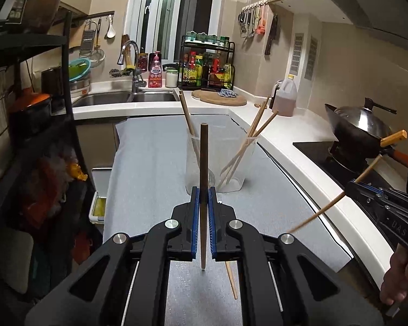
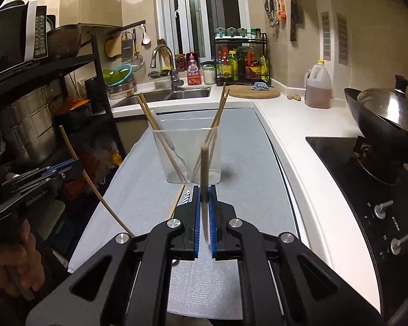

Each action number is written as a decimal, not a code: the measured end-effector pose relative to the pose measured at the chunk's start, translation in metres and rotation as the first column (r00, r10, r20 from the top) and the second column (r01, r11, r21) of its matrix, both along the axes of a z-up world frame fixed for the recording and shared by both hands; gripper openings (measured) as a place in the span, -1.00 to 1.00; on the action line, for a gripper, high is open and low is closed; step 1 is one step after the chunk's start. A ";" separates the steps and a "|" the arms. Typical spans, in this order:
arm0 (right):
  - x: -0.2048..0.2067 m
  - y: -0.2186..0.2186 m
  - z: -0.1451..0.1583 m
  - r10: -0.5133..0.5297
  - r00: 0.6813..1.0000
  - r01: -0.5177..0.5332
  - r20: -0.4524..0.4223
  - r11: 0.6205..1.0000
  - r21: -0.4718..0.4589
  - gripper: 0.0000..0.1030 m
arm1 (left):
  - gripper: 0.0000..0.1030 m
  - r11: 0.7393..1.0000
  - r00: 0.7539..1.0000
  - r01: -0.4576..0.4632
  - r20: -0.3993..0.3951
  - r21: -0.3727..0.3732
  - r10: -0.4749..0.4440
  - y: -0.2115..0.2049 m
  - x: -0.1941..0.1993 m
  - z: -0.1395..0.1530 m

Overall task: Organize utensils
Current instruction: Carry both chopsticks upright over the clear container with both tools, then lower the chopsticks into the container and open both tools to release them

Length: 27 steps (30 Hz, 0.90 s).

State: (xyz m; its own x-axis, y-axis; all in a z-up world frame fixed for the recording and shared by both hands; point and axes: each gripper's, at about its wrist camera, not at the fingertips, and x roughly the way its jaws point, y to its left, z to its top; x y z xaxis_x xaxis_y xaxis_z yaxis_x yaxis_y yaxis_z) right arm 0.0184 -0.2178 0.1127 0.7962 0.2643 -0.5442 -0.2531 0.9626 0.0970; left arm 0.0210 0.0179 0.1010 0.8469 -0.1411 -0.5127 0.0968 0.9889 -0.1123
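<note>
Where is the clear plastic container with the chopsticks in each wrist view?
Left wrist view: the clear container stands at centre, just beyond the left gripper.
Right wrist view: the clear container stands at centre, just beyond the right gripper.
Shared landmark: the round wooden cutting board on the far counter.

You are standing in a home kitchen, and a small, lived-in one. Ahead of you a steel double sink (image 1: 127,98) with a curved faucet (image 1: 132,62) sits under the window (image 1: 176,13), with a bottle of dish soap (image 1: 155,70) beside it. A black rack of sauce bottles (image 1: 206,66) stands in the corner next to a round wooden cutting board (image 1: 218,98). Cooking tools (image 1: 254,21) hang from wall hooks, and a jug of oil (image 1: 285,97) rests on the white counter (image 1: 290,133). To your right a lidded wok (image 2: 383,116) sits on a black cooktop (image 2: 377,212) with two knobs.
</note>
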 end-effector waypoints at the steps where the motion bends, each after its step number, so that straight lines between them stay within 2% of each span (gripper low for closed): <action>1: 0.004 0.000 0.001 0.004 1.000 -0.004 -0.004 1.000 0.005 -0.88 | -0.87 1.000 1.000 0.000 -0.005 -0.001 0.000 0.000 0.002 0.000; 13: 0.048 0.000 0.013 0.015 1.000 -0.014 -0.015 0.999 0.032 -0.89 | -0.87 0.999 0.998 0.035 -0.059 -0.024 -0.037 0.005 0.046 0.029; 20: 0.077 0.014 0.061 0.079 0.994 -0.083 0.074 0.995 0.054 -0.89 | -0.87 0.993 0.994 0.095 -0.048 -0.073 -0.098 0.010 0.077 0.079; 27: 0.107 0.030 0.116 0.106 0.971 -0.125 0.215 0.989 0.075 -0.89 | -0.87 0.985 0.993 0.109 0.058 -0.133 -0.102 0.017 0.117 0.143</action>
State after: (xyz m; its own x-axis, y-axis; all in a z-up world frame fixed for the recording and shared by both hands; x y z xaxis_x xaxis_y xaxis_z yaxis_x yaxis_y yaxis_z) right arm 0.1255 -0.1876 0.2284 0.8516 0.4002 -0.3385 -0.3857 0.9158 0.1123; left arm 0.1378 0.0350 0.2444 0.8479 -0.2964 -0.4395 0.2088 0.9488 -0.2370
